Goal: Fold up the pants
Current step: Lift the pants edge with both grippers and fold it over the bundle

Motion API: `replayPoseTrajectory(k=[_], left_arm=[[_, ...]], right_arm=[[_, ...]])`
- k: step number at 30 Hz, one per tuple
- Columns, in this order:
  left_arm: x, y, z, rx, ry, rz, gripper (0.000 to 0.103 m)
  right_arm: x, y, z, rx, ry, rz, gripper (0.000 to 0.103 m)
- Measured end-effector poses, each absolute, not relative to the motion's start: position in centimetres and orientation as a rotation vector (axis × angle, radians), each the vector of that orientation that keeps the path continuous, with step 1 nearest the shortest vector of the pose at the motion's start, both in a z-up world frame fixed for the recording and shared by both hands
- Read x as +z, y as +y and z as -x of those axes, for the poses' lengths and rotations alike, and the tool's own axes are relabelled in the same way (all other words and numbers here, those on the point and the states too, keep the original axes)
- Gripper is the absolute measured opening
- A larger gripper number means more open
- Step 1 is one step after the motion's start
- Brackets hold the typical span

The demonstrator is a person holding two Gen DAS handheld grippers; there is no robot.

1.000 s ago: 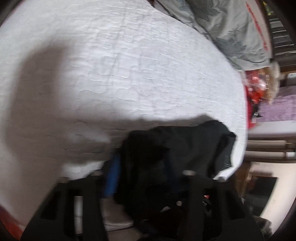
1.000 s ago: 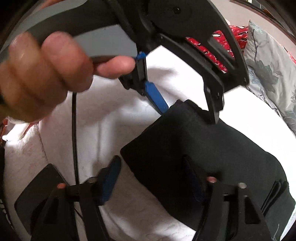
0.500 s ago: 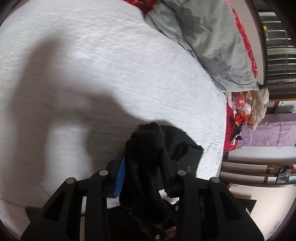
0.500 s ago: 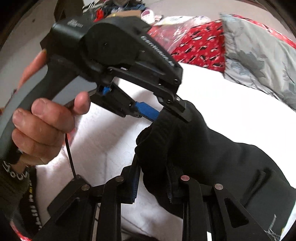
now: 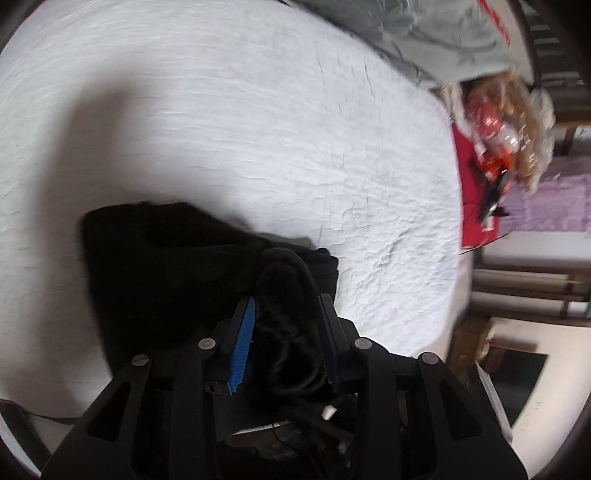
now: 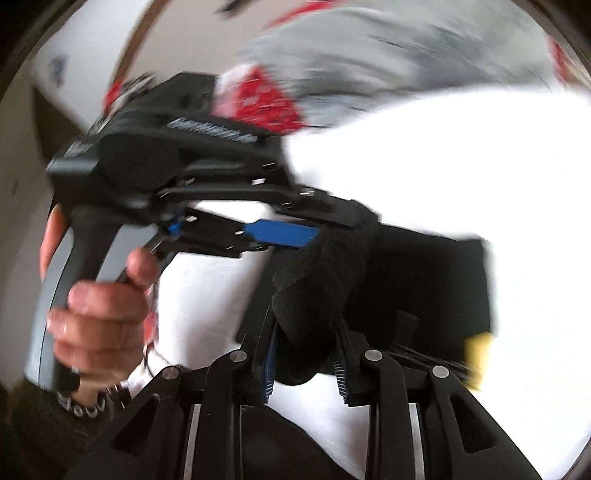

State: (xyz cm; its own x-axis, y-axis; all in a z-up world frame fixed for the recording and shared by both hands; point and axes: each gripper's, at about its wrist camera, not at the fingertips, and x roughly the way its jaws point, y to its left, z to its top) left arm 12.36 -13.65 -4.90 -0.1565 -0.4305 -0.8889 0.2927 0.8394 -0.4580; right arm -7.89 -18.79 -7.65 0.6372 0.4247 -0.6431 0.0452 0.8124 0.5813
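Note:
The black pants point(image 5: 166, 266) lie bunched on the white bedspread point(image 5: 258, 129). My left gripper point(image 5: 286, 314) is shut on a thick fold of the pants, with black fabric filling the gap between its blue pads. In the right wrist view my right gripper point(image 6: 304, 343) is shut on another fold of the pants point(image 6: 424, 280). The left gripper point(image 6: 332, 229) shows there too, gripping the same raised edge just beyond the right one. The view is motion-blurred.
A grey flowered pillow point(image 5: 424, 33) lies at the head of the bed. A red sheet edge and a plastic bag of red items point(image 5: 495, 122) sit past the bed's right edge. A yellow tag point(image 6: 476, 354) shows at the pants' far corner.
Both grippers closed on the pants' near edge and lifted it. They have since swung across the bed with the fabric, and the views blur from the motion.

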Motion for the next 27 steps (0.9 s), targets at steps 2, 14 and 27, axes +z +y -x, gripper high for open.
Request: replayPoseTrajectory(k=[2,14,27], left_arm=[[-4.8,-14.7,-11.9,-0.637,1.623,0.096,0.032],[0.1,-2.8,-13.0,-0.535,1.353,0.222,0.066],[-5.2,-4.2,-13.1,-0.484,1.396,0.36,0.058]], right_arm=[[-9.6,-22.1,8.3,0.186,0.913,-0.706,0.033],[-7.4,-27.7,6.9,0.246,0.815,-0.76,0.071],[-9.7,-24.3,0.7,0.23,0.933,-0.627,0.046]])
